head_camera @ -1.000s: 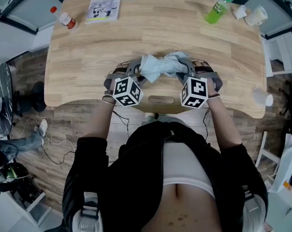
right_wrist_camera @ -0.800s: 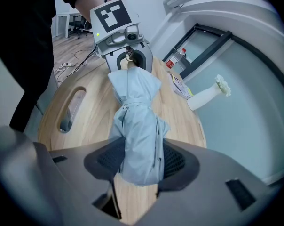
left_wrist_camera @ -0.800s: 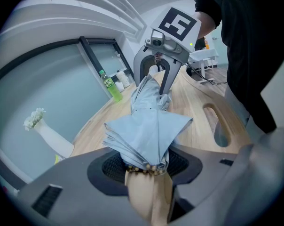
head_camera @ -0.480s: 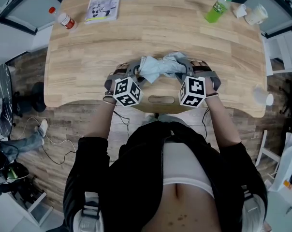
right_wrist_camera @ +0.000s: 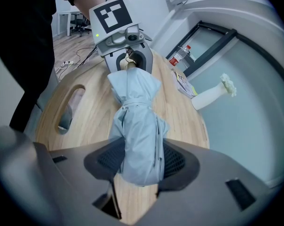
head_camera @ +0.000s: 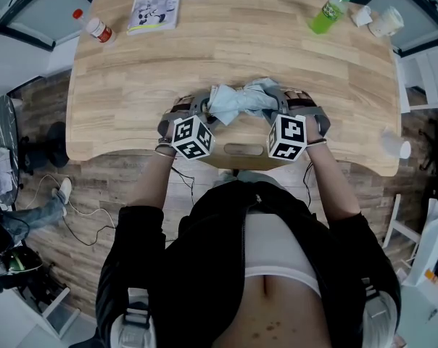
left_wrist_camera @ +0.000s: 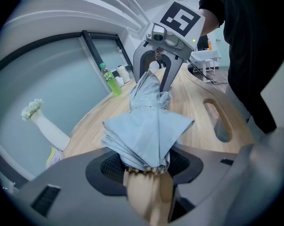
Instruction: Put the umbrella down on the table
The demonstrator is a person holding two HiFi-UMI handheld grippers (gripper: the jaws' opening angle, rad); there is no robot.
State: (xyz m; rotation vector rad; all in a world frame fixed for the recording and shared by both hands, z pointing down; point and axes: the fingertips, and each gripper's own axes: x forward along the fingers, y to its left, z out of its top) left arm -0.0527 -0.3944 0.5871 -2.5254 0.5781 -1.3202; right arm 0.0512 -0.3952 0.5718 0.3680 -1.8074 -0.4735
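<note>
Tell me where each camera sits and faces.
Head view: on the head, looking steeply down at the table; torso, arms, left gripper and right gripper show.
Left gripper view: on the left gripper, facing the right one along the umbrella; its opening fingers flank the umbrella.
Right gripper view: opposite, facing the left gripper; its fingers grip the umbrella.
Both share umbrella and table.

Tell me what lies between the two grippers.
The folded grey-blue umbrella spans the gap, in the head view: handle end between the left gripper's opening jaws, the other end gripped by the right gripper.
</note>
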